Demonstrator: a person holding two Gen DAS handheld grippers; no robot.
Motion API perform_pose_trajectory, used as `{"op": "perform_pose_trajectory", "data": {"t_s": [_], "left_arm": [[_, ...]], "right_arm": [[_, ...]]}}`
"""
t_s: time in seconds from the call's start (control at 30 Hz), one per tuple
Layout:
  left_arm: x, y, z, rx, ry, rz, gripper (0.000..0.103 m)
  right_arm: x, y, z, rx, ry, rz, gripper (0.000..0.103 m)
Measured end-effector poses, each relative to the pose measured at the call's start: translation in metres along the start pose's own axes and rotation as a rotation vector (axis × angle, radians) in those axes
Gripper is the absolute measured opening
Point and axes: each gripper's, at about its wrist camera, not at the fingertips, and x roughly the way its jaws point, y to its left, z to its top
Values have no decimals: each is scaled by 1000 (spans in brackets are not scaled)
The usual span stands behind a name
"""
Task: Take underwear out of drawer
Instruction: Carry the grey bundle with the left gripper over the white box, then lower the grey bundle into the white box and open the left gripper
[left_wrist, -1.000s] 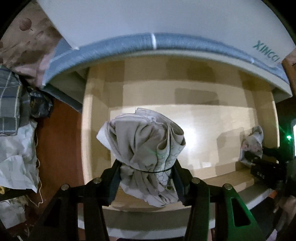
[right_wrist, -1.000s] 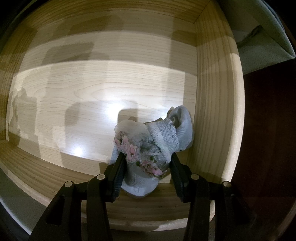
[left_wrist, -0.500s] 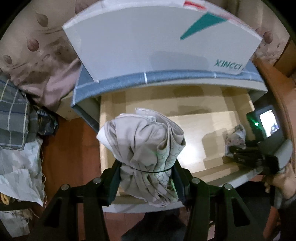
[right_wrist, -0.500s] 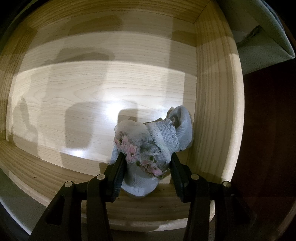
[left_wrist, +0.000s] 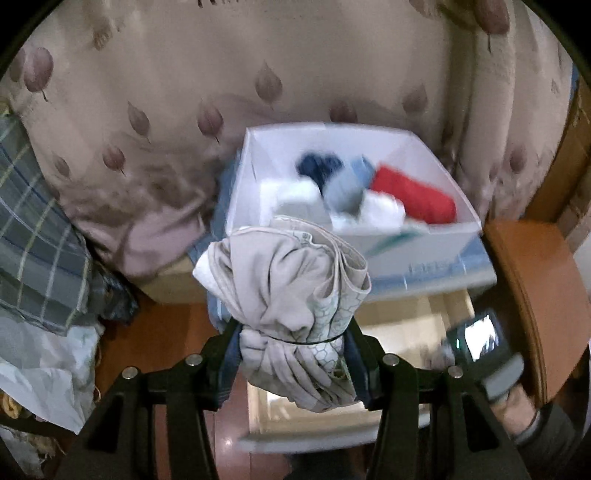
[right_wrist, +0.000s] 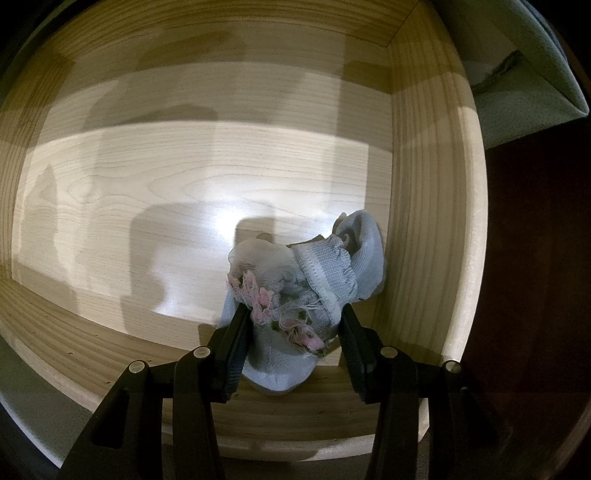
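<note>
Two garments are gripped. Left gripper (left_wrist: 293, 354) fingers clamp a beige rolled underwear bundle (left_wrist: 291, 295) above the drawer (left_wrist: 402, 325). Right gripper (right_wrist: 291, 339) fingers pinch the pale-blue underwear (right_wrist: 314, 280) inside. Both are likely soft, light; grasp mid-bundle.

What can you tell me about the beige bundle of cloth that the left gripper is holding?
The beige bundle is soft, crumpled fabric, partly printed with a thin hexagon pattern. A thin dark band cinches it near the lower end, so it bulges above and hangs in folds below. The left gripper clamps it at the band, clear of the wooden drawer, in front of the white box.
</note>
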Motion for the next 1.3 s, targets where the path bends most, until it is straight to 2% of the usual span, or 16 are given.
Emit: {"op": "perform_pose_trajectory", "data": {"t_s": [0.23,0.37,0.53,0.77,0.9,1.13,1.3], "left_arm": [[-7,7,50,4,-100,40,51],[8,7,75,3,-106,22,51],[40,2,99,15,-83,47,52],[90,-9,103,31,-7,49,52],[105,-11,101,24,22,50,52],[114,-18,103,61,47,98,57],[101,-15,105,51,19,52,59]], "right_arm": [[-2,-2,1,2,-2,3,44],[-2,-3,1,3,-3,4,44],[-2,-5,1,2,-5,7,43],[-3,-4,1,2,-5,5,43],[-3,-4,1,3,-6,6,43],[-3,-4,1,3,-5,6,44],[-3,-4,2,3,-5,5,44]]}}
